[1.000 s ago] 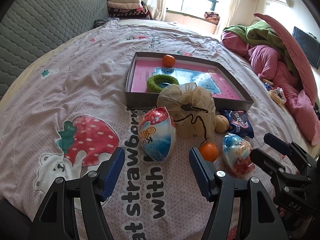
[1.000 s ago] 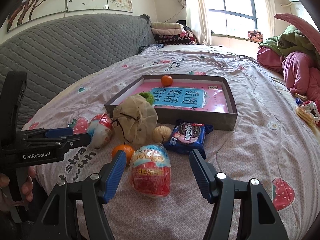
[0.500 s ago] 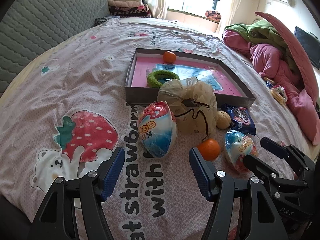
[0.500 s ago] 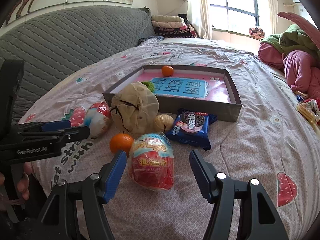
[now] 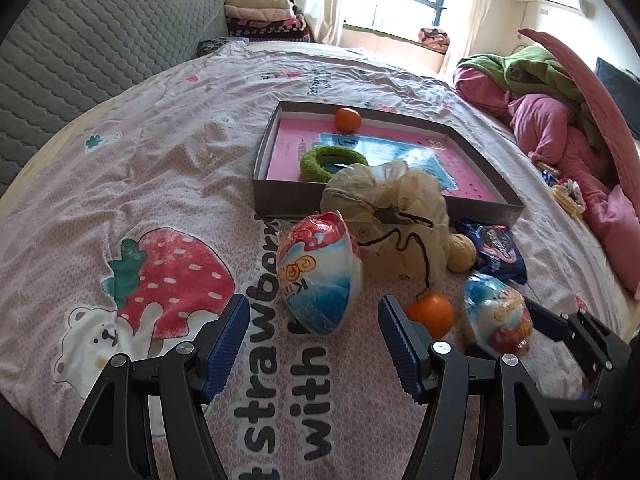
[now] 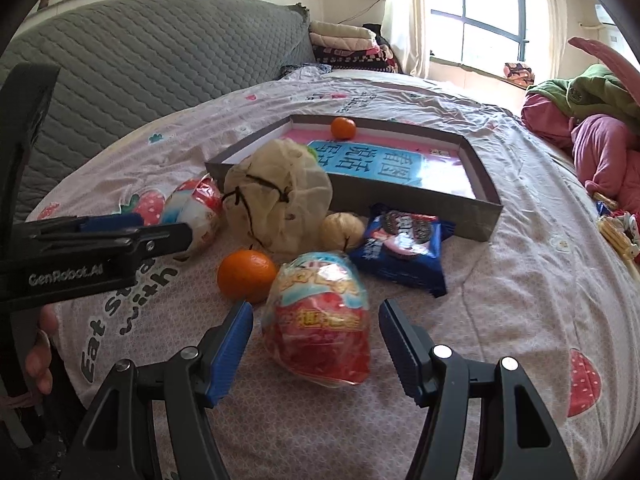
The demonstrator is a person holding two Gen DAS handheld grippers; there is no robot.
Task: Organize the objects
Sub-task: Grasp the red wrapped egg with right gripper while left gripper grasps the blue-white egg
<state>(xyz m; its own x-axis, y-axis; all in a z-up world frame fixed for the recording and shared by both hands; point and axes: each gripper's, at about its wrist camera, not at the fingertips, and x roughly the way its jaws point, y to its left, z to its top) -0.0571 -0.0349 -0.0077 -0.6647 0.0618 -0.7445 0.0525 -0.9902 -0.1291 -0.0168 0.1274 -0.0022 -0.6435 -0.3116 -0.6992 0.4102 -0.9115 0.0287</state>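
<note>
On the bed, a grey box with a pink floor holds an orange and a green ring. In front of it lie a cream drawstring bag, a blue-white egg-shaped packet, an orange, a red-blue egg packet, a beige ball and a blue cookie pack. My left gripper is open, its fingers either side of the blue-white packet's near end. My right gripper is open around the red-blue packet.
A grey quilted headboard stands on the left. Pink and green bedding is heaped on the right, with small snack packets beside it. Folded blankets are stacked by the window.
Both grippers have moved forward toward the egg packets, which now sit between their open fingers. No object has moved.
</note>
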